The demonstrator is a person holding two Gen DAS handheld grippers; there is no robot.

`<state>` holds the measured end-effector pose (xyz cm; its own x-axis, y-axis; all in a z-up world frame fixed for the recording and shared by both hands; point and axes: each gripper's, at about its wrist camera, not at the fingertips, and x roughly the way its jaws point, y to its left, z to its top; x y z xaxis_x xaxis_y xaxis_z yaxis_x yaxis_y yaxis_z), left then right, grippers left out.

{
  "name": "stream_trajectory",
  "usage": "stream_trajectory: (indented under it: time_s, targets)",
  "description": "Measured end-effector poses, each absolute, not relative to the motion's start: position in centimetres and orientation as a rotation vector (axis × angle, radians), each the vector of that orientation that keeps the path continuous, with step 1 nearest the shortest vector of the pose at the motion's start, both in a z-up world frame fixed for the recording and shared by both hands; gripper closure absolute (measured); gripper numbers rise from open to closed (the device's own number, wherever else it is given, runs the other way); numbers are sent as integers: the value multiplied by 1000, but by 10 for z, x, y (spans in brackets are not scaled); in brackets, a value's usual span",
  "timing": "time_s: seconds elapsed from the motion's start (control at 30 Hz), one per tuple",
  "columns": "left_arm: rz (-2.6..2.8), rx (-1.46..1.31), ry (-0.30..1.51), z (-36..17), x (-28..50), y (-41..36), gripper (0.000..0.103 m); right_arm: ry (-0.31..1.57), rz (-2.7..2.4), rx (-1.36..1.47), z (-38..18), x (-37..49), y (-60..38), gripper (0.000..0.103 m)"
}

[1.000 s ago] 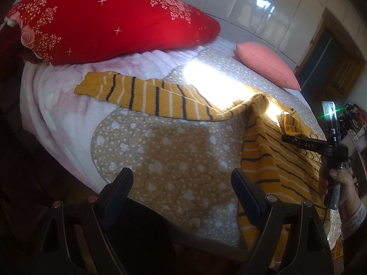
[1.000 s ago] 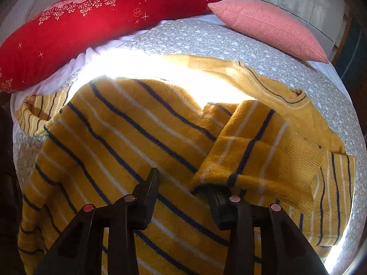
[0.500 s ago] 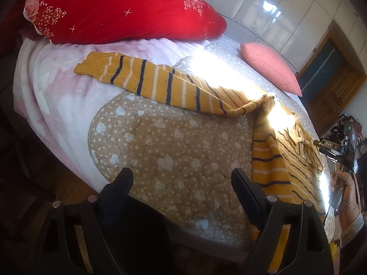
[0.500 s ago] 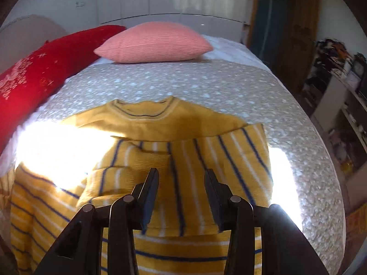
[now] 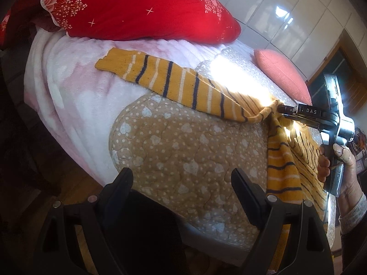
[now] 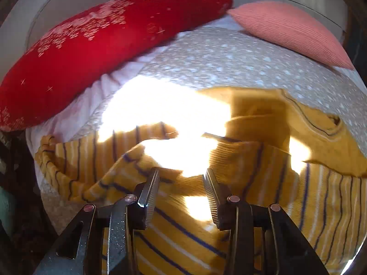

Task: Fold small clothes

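The left hand-held gripper [image 5: 181, 192] hangs over the bed [image 5: 183, 151] edge with its jaws wide and nothing between them, probably waiting for the sleeve [image 5: 165, 80] that lies stretched out toward the red pillow [image 5: 137, 6]. The yellow striped sweater [image 6: 252, 183] is spread on the bed's quilt, its other sleeve already folded across the body. At its shoulder, the right hand-held gripper [image 6: 181, 183] sits half open; in the left wrist view its tips meet the bunched knit, but whether the pads actually pinch it I cannot tell.
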<state>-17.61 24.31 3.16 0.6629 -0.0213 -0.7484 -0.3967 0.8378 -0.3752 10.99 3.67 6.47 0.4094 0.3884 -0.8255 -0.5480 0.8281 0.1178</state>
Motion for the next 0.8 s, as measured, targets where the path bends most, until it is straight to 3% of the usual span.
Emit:
stream_trajectory:
  time_s: [0.07, 0.13, 0.23, 0.7, 0.77, 0.8]
  targets:
    - [240, -578, 815, 34, -177, 255, 17, 919, 595, -230, 75, 93, 48, 57]
    - [250, -612, 799, 36, -175, 269, 17, 883, 578, -226, 82, 78, 41, 39]
    - [275, -664, 772, 37, -167, 294, 17, 850, 536, -187, 87, 56, 8, 23]
    - [320, -862, 732, 15, -79, 360, 17, 871, 226, 34, 69, -21, -190, 21]
    - [359, -840, 746, 21, -72, 362, 39, 865, 201, 54, 68, -29, -203, 21]
    - [365, -822, 770, 26, -66, 363, 79, 866, 189, 62, 66, -31, -209, 21]
